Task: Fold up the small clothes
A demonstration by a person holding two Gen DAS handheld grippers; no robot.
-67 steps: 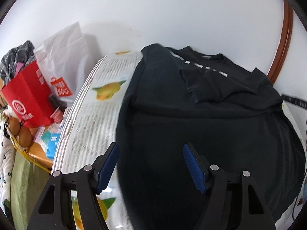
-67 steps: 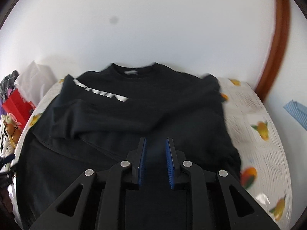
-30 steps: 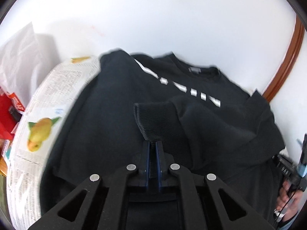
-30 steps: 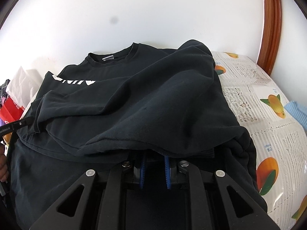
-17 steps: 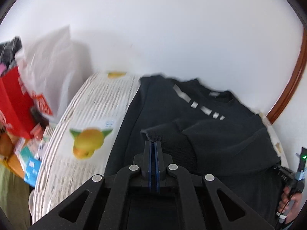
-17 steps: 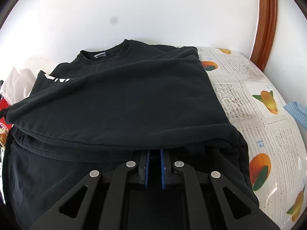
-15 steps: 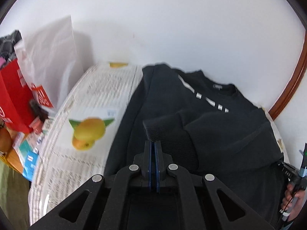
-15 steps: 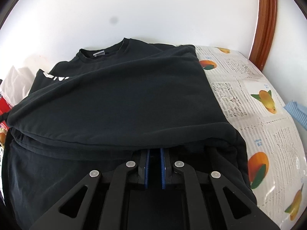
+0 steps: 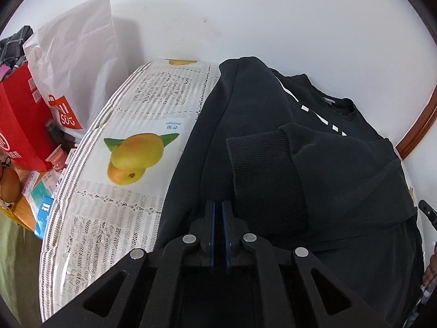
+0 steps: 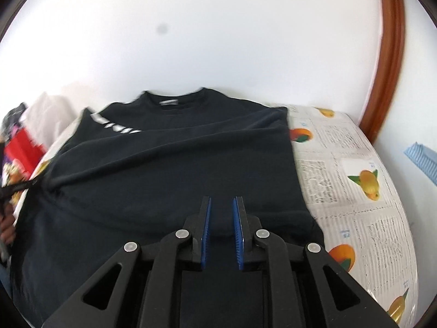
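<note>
Sweatshirt (image 10: pixel 177 169) beneath parted right hand-held gripper (image 10: pixel 220 213); left hand-held gripper (image 9: pixel 218 213) closed, seemingly empty.

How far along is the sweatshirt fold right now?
Done: the sweatshirt's right side lies folded across the body. In hand: the left gripper looks shut beside the ribbed cuff; whether it pinches cloth is unclear. The right gripper is open and empty. Left: laying that sleeve flat, then folding the hem up.

Black sweatshirt (image 10: pixel 174 180) lies flat, collar at 12 o'clock toward the wall, white lettering near the 10 o'clock shoulder. Right side folded across the body; sleeve with ribbed cuff (image 9: pixel 262 175) lies on top, cuff pointing to 9 o'clock.
</note>
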